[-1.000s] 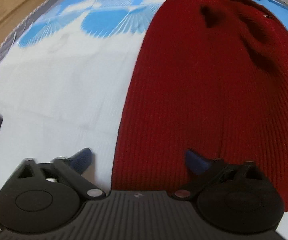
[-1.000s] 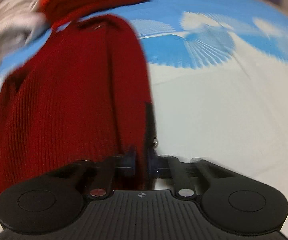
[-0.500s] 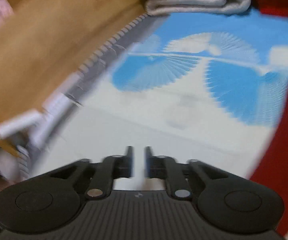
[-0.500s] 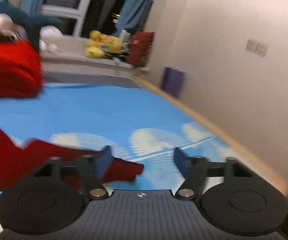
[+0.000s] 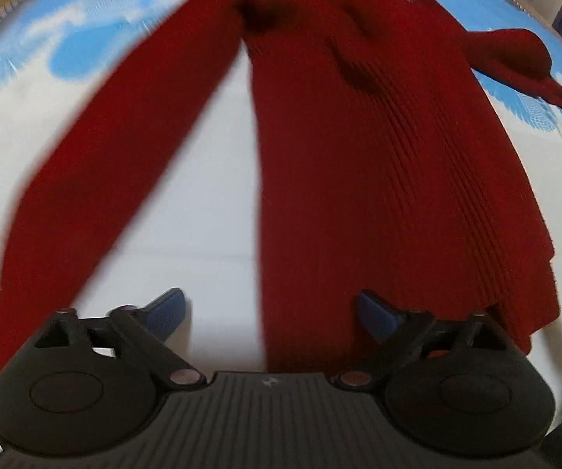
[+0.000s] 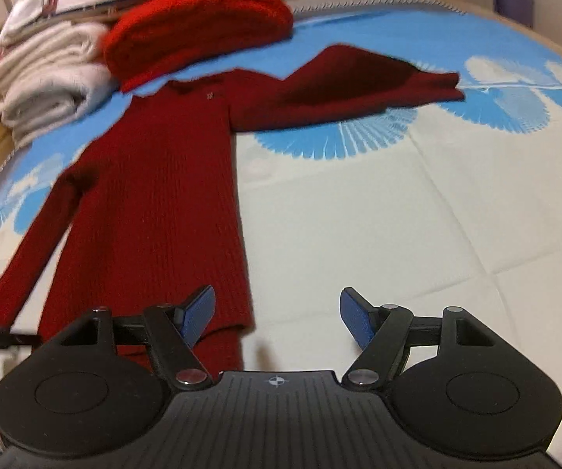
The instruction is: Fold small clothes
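left gripper (image 5: 269, 308): jaws wide apart, having just been opening; nothing clamped. the lower edge of the dark red sweater (image 5: 378, 179) lies on the cover under the gap between the blue pads (image 5: 167, 308), which do not press on it.

right gripper (image 6: 277, 314): jaws spread wide, empty; the left pad sits over the sweater's hem corner, the right pad over bare white cover.

sweater position: flat on the blue-and-white bed cover (image 6: 398, 215), body running away from both grippers, neck at the far end. one sleeve (image 5: 97, 179) extends down along the left side, apart from the body. the other sleeve (image 6: 351, 86) is spread out to the right.

beyond the neck: a folded bright red knit (image 6: 202, 27), touching a stack of folded pale textiles (image 6: 46, 78) at its left.
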Demonstrator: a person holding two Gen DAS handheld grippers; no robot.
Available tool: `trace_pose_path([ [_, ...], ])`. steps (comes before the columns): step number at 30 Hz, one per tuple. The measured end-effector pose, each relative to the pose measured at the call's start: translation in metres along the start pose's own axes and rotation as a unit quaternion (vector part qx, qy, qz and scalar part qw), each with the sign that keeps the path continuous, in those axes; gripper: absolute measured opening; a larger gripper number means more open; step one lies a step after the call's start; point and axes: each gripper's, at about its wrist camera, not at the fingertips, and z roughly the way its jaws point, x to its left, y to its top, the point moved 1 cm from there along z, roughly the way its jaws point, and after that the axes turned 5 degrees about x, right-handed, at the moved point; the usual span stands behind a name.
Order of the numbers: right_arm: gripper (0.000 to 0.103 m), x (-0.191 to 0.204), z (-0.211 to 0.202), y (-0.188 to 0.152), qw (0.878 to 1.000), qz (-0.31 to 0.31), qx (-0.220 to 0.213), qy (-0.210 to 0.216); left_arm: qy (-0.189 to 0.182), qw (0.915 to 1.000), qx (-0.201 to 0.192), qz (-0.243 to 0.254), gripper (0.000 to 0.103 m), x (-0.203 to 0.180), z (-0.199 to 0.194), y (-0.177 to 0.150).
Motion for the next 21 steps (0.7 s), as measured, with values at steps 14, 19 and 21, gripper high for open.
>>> trace_pose_path([
  [14, 0.066, 0.000, 0.035, -0.004, 1.000, 0.001, 0.007, -0.012, 0.130, 0.9635, -0.134, -0.192, 0.007, 0.131, -0.056, 0.007],
  [19, 0.066, 0.032, 0.054, -0.011, 0.997, -0.069, 0.038, 0.022, 0.131, 0.9583, -0.126, -0.221, 0.007, 0.160, -0.047, 0.020],
  [21, 0.066, 0.055, 0.061, -0.021, 0.987, -0.122, 0.072, 0.073, 0.125, 0.9582, -0.124, -0.226, 0.007, 0.164, -0.046, 0.020],
])
